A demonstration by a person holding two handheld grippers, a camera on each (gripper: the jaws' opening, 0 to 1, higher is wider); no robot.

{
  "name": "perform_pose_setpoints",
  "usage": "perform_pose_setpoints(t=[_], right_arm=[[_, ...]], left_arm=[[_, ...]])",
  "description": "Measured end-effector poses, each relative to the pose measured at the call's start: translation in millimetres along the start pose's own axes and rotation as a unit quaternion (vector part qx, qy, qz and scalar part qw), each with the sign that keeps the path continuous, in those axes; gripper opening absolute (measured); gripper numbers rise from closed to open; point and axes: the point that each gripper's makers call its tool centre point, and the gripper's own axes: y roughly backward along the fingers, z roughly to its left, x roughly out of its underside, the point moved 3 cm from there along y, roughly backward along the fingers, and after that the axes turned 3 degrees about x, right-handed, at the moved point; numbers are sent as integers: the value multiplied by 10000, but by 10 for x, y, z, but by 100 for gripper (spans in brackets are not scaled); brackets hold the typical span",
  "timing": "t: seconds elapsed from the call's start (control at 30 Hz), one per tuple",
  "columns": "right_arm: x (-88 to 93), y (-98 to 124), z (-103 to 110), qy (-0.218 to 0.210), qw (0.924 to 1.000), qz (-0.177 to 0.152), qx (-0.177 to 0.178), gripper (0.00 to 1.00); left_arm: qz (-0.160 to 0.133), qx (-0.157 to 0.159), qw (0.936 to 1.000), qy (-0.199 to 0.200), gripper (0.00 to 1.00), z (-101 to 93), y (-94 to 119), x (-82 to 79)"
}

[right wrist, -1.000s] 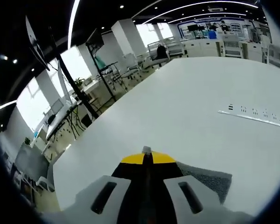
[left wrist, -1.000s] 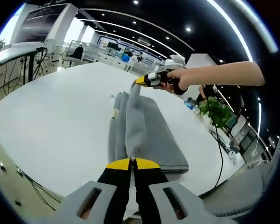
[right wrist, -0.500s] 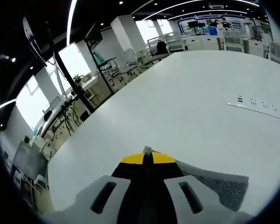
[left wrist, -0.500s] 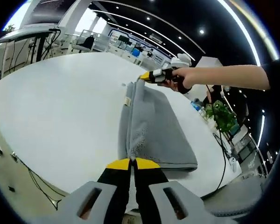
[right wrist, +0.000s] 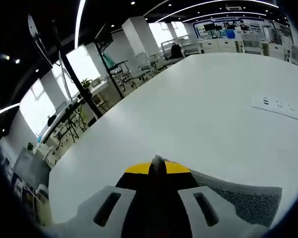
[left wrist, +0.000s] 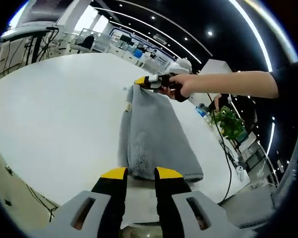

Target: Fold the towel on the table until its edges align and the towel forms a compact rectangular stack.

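Gaping apart, the left gripper holds nothing, its yellow tips just short of the near end of the grey towel. That towel lies folded lengthwise on the white table, a small tag at its left edge. At its far end the right gripper, held by a hand, is clamped together, seemingly pinching a towel corner. A potted plant stands beyond the table.

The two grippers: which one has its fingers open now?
The left gripper: its fingers stand apart before the grey towel. The right gripper, held by the hand, is shut on the towel's far corner.
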Motion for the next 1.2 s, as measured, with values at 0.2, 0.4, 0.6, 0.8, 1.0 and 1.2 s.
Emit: perform_pose_setpoints(t=[0.2, 0.4, 0.6, 0.8, 1.0, 1.2], right_arm=[[15, -8, -7, -20, 10000, -31, -87, 12], [49, -40, -50, -106, 9999, -66, -36, 9], [46, -53, -77, -91, 9999, -100, -45, 6], [73, -57, -83, 33, 9998, -179, -16, 2], [86, -72, -103, -140, 9991, -398, 36, 1], [94, -75, -95, 89, 9986, -523, 39, 1]], left_arm=[[157, -107, 9998, 56, 22, 41, -68, -53], [294, -384, 9984, 301, 10, 117, -87, -20], [228, -528, 9973, 462, 5, 147, -79, -9], [239, -570, 9973, 401, 4, 149, -83, 2], [177, -411, 9983, 382, 3, 243, -131, -2], [167, -342, 9988, 304, 3, 218, -129, 0]])
